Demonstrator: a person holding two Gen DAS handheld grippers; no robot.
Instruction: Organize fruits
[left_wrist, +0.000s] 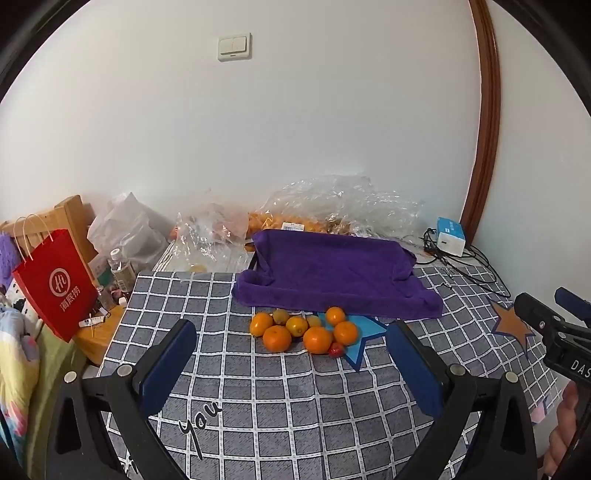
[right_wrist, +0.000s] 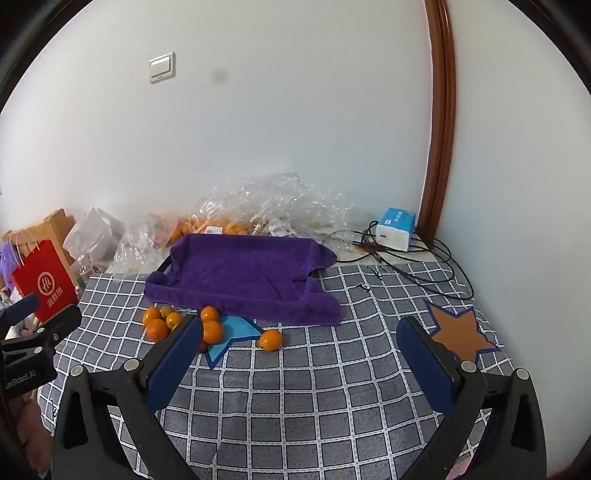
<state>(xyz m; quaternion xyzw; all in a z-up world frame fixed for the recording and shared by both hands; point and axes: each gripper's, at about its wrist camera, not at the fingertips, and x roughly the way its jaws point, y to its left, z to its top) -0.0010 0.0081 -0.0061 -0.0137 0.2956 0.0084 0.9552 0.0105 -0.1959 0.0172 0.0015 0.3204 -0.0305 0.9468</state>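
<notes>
- Left wrist view: the left gripper (left_wrist: 291, 363) hangs over the checked cloth (left_wrist: 258, 406) with its blue-padded fingers (left_wrist: 168, 363) spread wide apart and nothing between them.
- Just ahead of its fingertips, roughly centred between them, lies the cluster of oranges (left_wrist: 303, 330), with a kiwi (left_wrist: 280, 316) at the back and a small red fruit (left_wrist: 336, 350) at the front right; part of the cluster sits on a blue star (left_wrist: 360, 334).
- Beyond the fruit is the tray draped in a purple towel (left_wrist: 332, 273), and behind that, crumpled clear plastic bags (left_wrist: 332, 206).
- Far left of the gripper stands a red paper bag (left_wrist: 55, 284) with a round "Hi" logo and white Chinese characters. "You" is written on the cloth near the left finger.
- At the right edge, the right gripper (left_wrist: 557, 321) shows the letters "DAS".
- Right wrist view: the right gripper (right_wrist: 299, 354) also stands fully apart and empty.
- One single orange (right_wrist: 270, 339) lies ahead, left of centre; the rest cluster by its left fingertip. An orange star (right_wrist: 458, 332) lies at its right finger.
- The tool at the left edge reads "GenRobot.AI".
</notes>
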